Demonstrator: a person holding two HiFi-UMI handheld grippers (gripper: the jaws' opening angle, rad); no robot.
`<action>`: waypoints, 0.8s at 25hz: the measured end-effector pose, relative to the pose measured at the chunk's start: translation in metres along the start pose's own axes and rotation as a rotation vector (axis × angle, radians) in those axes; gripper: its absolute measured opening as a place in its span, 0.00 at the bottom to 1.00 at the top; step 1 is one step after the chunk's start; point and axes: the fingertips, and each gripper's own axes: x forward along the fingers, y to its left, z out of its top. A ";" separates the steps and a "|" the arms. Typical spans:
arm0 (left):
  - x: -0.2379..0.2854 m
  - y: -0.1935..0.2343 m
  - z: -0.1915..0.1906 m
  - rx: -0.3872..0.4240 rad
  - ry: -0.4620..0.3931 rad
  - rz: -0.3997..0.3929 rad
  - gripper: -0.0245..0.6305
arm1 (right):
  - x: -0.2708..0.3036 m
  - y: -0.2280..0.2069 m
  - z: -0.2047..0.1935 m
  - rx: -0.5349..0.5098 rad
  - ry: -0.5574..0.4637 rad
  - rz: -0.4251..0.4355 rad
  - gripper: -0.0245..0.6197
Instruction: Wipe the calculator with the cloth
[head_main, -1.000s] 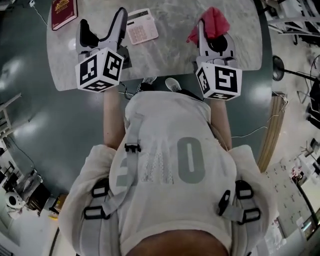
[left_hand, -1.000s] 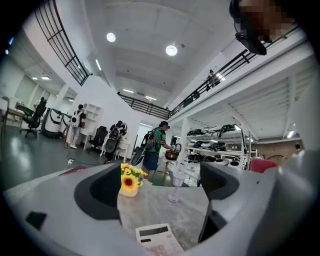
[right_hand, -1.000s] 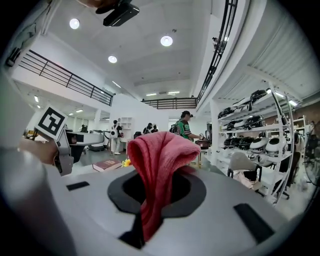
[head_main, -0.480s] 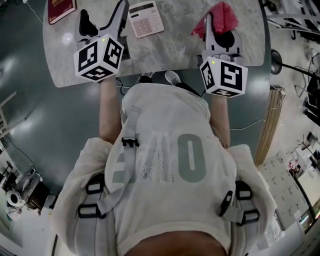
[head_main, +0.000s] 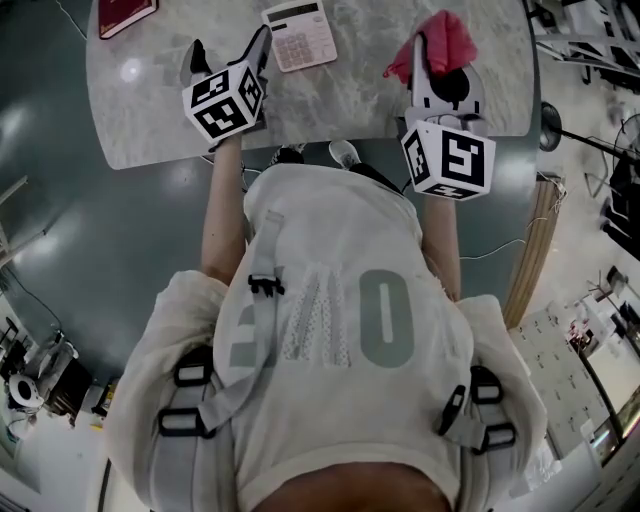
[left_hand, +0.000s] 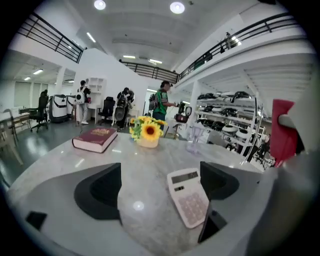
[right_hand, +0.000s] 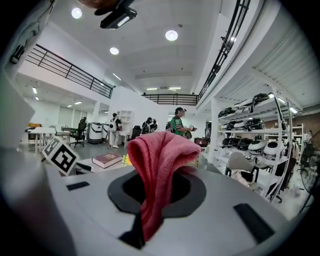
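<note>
The left gripper (left_hand: 157, 197) was found empty, its fingers (left_hand: 100, 190) spread wide, with only bare desk (head_main: 350, 95) seen between them. The calculator (left_hand: 189, 202) lay flat on the desk just ahead of these fingers and nearer the right-hand one; contact with it could not be established.

The right gripper (right_hand: 156, 197) was found with its fingers pressed onto a fold of the red cloth (right_hand: 159, 160), most of which was bunched above and beyond the fingertips. A red book (left_hand: 95, 139) and a pot of flowers (left_hand: 145, 132) were noted well beyond the left fingers.

The calculator is judged light, rigid and liable to slide on the polished desk. It would best be steadied across its long edges or at the display end, clear of the keys. The cloth is judged soft and limp, and the free bunch past the fingertips is considered the proper wiping surface.
</note>
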 end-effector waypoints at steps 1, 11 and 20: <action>0.004 0.003 -0.014 0.005 0.041 0.009 0.77 | 0.000 0.001 0.000 -0.004 0.003 0.003 0.13; 0.018 0.009 -0.107 0.066 0.324 0.037 0.77 | 0.001 0.011 -0.009 -0.019 0.035 0.028 0.13; 0.017 0.003 -0.139 0.015 0.434 0.015 0.77 | -0.001 0.008 -0.014 -0.025 0.051 0.023 0.13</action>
